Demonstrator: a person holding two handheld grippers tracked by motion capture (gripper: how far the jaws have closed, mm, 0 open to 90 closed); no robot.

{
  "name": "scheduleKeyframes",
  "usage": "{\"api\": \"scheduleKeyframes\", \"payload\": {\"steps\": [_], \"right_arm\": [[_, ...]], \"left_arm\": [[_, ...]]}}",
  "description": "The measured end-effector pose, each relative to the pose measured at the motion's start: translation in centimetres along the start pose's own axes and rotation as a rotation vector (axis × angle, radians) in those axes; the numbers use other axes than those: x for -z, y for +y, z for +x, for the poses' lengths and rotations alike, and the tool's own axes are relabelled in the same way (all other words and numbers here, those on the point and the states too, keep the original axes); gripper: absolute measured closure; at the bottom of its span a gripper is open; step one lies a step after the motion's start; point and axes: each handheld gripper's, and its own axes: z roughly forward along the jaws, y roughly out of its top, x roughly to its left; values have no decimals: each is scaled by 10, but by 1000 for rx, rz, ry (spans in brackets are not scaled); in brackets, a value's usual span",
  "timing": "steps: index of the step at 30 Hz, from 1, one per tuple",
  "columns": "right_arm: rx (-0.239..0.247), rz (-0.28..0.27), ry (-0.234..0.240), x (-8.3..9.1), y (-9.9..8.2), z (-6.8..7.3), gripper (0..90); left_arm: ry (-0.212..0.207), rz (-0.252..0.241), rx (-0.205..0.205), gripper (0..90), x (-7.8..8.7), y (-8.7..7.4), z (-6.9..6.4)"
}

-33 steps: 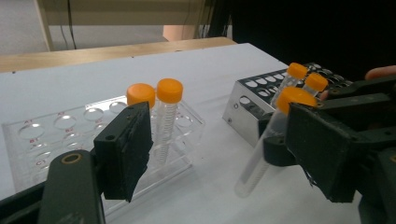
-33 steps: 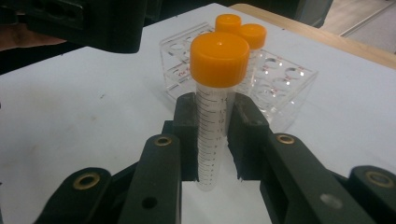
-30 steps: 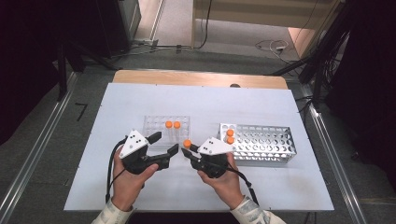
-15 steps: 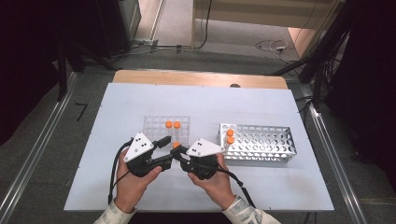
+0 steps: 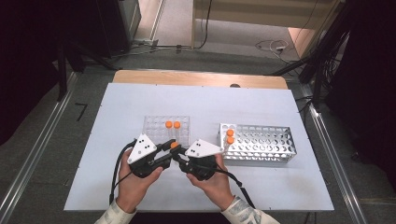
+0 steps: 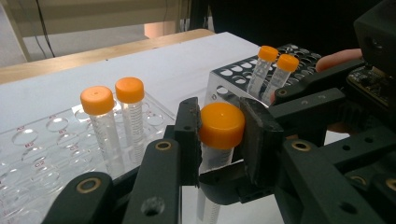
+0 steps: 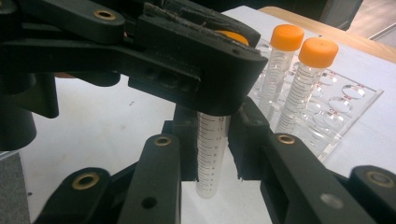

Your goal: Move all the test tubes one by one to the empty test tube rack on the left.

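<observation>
A clear graduated tube with an orange cap (image 5: 174, 145) is held upright between my two grippers, a little above the white table, in front of the clear rack. My left gripper (image 6: 219, 135) has just closed its jaws on the orange cap (image 6: 221, 124), and its pads press the cap's sides. My right gripper (image 7: 212, 149) is shut on the tube's clear body (image 7: 211, 154) below the cap. In the high view the left gripper (image 5: 169, 148) and the right gripper (image 5: 181, 156) meet nose to nose, each held in a hand.
A clear plastic rack (image 5: 154, 126) behind the grippers holds two orange-capped tubes (image 5: 171, 125). To the right, a perforated metal rack (image 5: 261, 144) has two more capped tubes (image 5: 229, 136) at its left end. The white table (image 5: 280, 186) ends close to the forearms.
The two grippers have come together at the front centre of the table. The left gripper's jaws, open a second ago, have closed on the cap of the tube that the right gripper holds.
</observation>
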Motion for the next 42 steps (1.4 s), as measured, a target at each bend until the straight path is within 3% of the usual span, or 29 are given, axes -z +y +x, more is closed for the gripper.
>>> {"api": "scheduleKeyframes", "payload": {"steps": [3, 6, 9, 15, 27, 42], "right_arm": [[-7, -4, 1, 1, 0, 0, 610], [-27, -16, 0, 4, 1, -2, 430], [-55, -36, -8, 9, 0, -7, 309], [-48, -30, -12, 19, -6, -10, 143], [-26, -1, -1, 37, -25, -5, 125], [-40, 12, -17, 50, -36, -12, 135]], "left_arm": [[7, 1, 1, 701, 0, 0, 2], [13, 1, 13, 701, 0, 0, 5], [31, -5, 24, 701, 2, 2, 11], [65, -29, 41, 702, 6, 7, 20], [131, -42, 53, 702, 9, 21, 38], [195, -58, 45, 702, 0, 44, 56]]}}
